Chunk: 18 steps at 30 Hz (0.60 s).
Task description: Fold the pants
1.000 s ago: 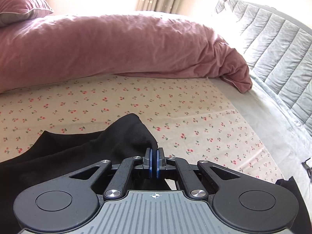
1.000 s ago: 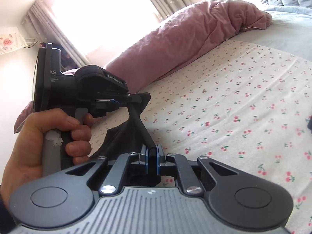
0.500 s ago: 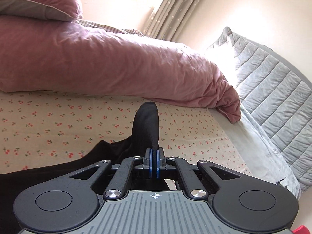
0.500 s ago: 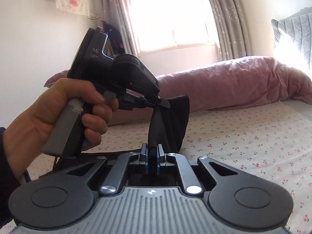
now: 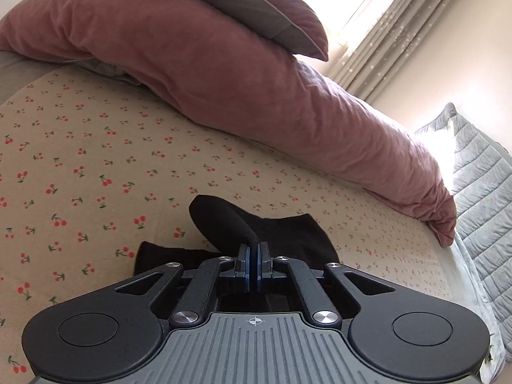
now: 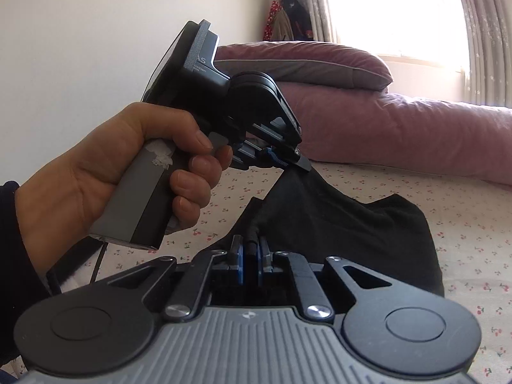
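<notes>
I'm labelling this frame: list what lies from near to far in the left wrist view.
left gripper shut on the black pants → cherry-print bedsheet → rolled pink duvet → pink-and-grey pillow on top → curtains.

The left gripper (image 5: 252, 257) now tilts down toward the cherry-print sheet (image 5: 96, 166); half a second ago it looked level across the bed. The fold of black pants (image 5: 230, 220) in its closed jaws, which stood upright then, now lies over toward 10 o'clock, low over the sheet. In the right wrist view, the left gripper (image 6: 296, 160) has moved from 11 o'clock to about 1 o'clock of the right gripper (image 6: 250, 256), and the pants (image 6: 352, 233) between them have spread from a narrow hanging strip into a broad panel reaching toward 3 o'clock.
</notes>
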Tool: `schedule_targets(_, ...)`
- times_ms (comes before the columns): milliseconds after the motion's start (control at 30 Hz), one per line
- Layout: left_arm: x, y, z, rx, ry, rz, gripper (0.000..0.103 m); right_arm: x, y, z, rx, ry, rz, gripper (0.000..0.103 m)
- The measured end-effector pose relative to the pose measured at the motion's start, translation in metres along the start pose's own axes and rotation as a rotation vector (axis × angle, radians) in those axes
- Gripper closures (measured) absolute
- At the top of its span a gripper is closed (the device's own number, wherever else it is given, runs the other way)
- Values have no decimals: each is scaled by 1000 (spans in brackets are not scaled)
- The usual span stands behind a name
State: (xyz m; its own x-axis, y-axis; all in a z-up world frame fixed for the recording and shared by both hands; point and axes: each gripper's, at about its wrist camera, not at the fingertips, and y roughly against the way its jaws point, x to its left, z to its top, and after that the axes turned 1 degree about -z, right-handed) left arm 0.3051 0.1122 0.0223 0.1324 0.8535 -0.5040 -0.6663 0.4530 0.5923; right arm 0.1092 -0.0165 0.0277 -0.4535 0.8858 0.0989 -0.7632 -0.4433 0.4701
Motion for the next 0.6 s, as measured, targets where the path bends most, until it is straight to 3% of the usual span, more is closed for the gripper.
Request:
schedule_targets(167, 31, -10, -10, 6, 6, 12, 101, 23, -32, -8, 81, -15, 22, 94)
schedule_targets(467, 59, -4, -28, 7, 57, 49, 99, 18, -51, -22, 138, -19, 41, 93)
schedule_targets(567, 62, 0, -29, 19, 124, 54, 94, 19, -51, -22, 169, -5, 69, 82)
schedule_targets(600, 63, 4, -29, 20, 150, 53, 94, 17, -50, -19, 184, 3, 96, 70)
